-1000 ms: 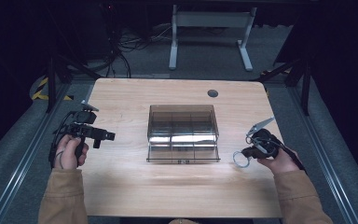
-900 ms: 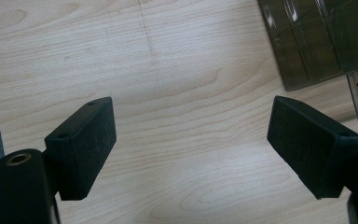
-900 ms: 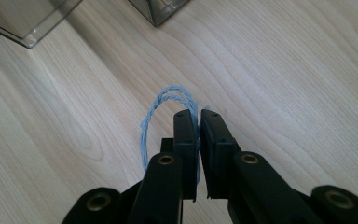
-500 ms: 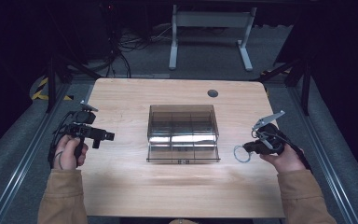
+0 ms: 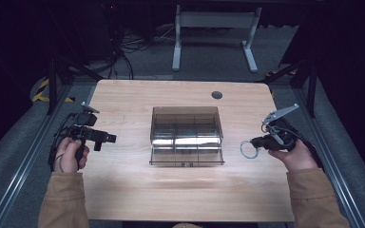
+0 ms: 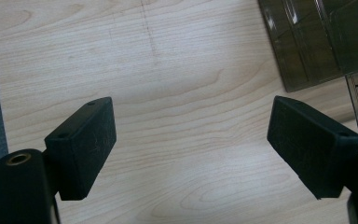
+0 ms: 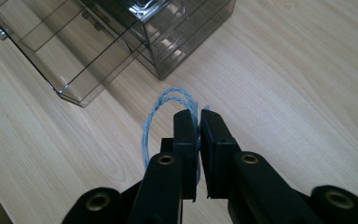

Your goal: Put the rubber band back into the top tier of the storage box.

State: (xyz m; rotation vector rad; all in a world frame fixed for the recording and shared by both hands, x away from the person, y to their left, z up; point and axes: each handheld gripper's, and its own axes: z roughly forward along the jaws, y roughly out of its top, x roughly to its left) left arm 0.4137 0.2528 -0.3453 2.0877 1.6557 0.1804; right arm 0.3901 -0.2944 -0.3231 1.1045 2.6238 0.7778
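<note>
High view: right gripper point(image 5: 259, 143) carries a blue cord loop point(image 5: 248, 149) beside the smoky organizer box point(image 5: 186, 135).
Left gripper view: left gripper point(image 6: 191, 144) gapes, idle over the table point(image 6: 177, 84).
Right gripper view: jaws pinch the loop; next, I'd guess, lower it into the tray point(image 7: 60, 56).

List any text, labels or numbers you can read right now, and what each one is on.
No text can be read.
Dark marks on the front edge of the clear organiser box: too small and blurred to read.
Yellow-and-black hazard stripes on the floor left of the table: a pattern, no words.
Nothing printed on the grippers or the blue cord loop.
</note>
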